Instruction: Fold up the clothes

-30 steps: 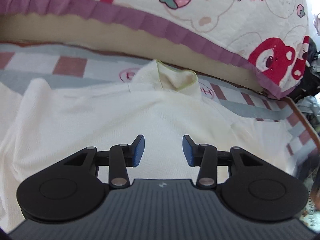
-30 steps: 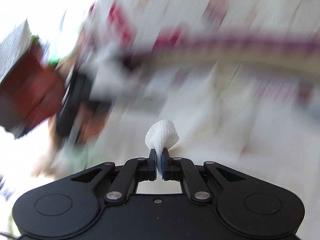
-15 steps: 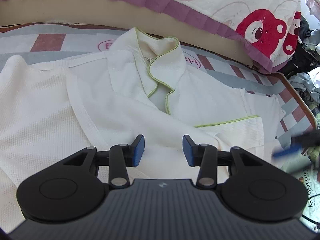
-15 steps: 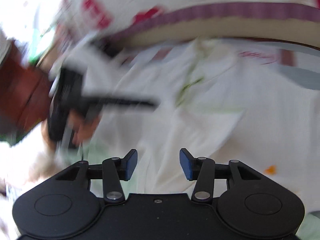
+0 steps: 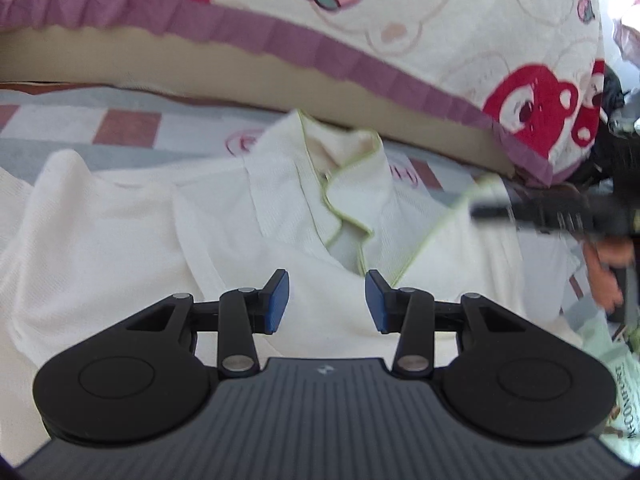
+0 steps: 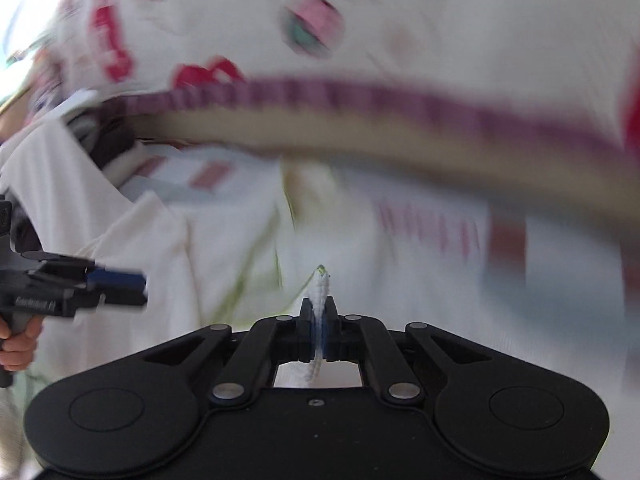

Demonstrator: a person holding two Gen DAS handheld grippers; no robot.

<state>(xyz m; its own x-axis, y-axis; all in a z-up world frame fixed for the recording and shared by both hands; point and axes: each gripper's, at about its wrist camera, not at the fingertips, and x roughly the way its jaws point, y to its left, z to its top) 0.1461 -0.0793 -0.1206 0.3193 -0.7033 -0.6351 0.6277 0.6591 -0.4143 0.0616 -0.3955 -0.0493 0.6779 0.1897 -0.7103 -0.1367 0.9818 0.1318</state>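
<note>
A white shirt [image 5: 120, 240] with a green-trimmed collar [image 5: 340, 160] lies spread on the bed. My left gripper [image 5: 326, 300] hovers open just above the shirt's front, below the collar, with nothing between its blue pads. My right gripper [image 6: 319, 320] is shut on a thin fold of the shirt's green-trimmed edge [image 6: 320, 280]. In the left wrist view the right gripper [image 5: 500, 208] shows blurred at the right, lifting that edge [image 5: 440, 224]. In the right wrist view the left gripper [image 6: 120, 284] sits at the left edge with a hand [image 6: 16, 344] on its grip.
A quilt [image 5: 440, 40] printed with bears and strawberries, edged by a purple frill [image 5: 320, 48], is piled behind the shirt. A checked sheet [image 5: 128, 128] covers the bed. Dark clothes [image 5: 612, 92] and a printed bag [image 5: 624, 400] lie at the right.
My right gripper let go of a white fabric loop, opened, swung across and shut on the shirt's green-trimmed edge. The shirt's collar and front came into view. The left gripper stayed open.
</note>
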